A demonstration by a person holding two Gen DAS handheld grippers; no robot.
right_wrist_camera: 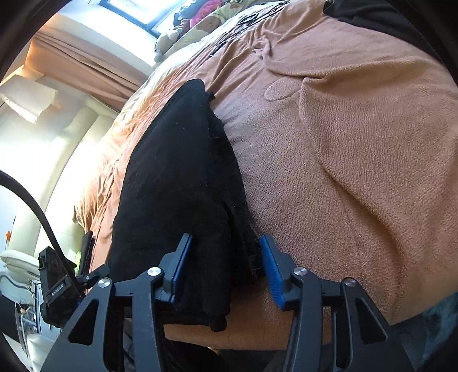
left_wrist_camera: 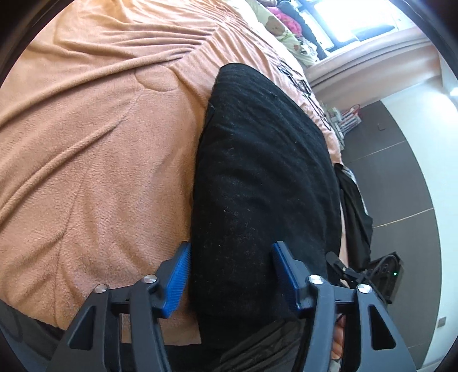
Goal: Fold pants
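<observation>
Lying folded into a long black strip, the pants (left_wrist_camera: 257, 171) are resting on an orange blanket (left_wrist_camera: 100, 143) that is covering the bed, near its front edge. The left gripper (left_wrist_camera: 230, 274) is hovering over the near end of the strip with its jaws standing apart, one blue pad (left_wrist_camera: 179, 279) sitting at the cloth's left edge over the blanket and the other over the black fabric; neither pad is pressing on anything. Seen from the right wrist, the right gripper (right_wrist_camera: 226, 271) is straddling the layered edge of the pants (right_wrist_camera: 177, 183), its jaws parted and the stacked folds sitting between them. Whether the right-hand pad (right_wrist_camera: 273, 271) is brushing the cloth is hard to judge from this angle, though nothing is being pinched. The blanket (right_wrist_camera: 357, 143) is wrinkling in broad ridges beside the garment. A bear-print pillow (left_wrist_camera: 286, 31) and a pile of bright clothes are showing at the far end of the bed, under a sunlit window (left_wrist_camera: 357, 17). Dark floor tiles (left_wrist_camera: 400, 171) are running along the right side of the left-wrist view.
</observation>
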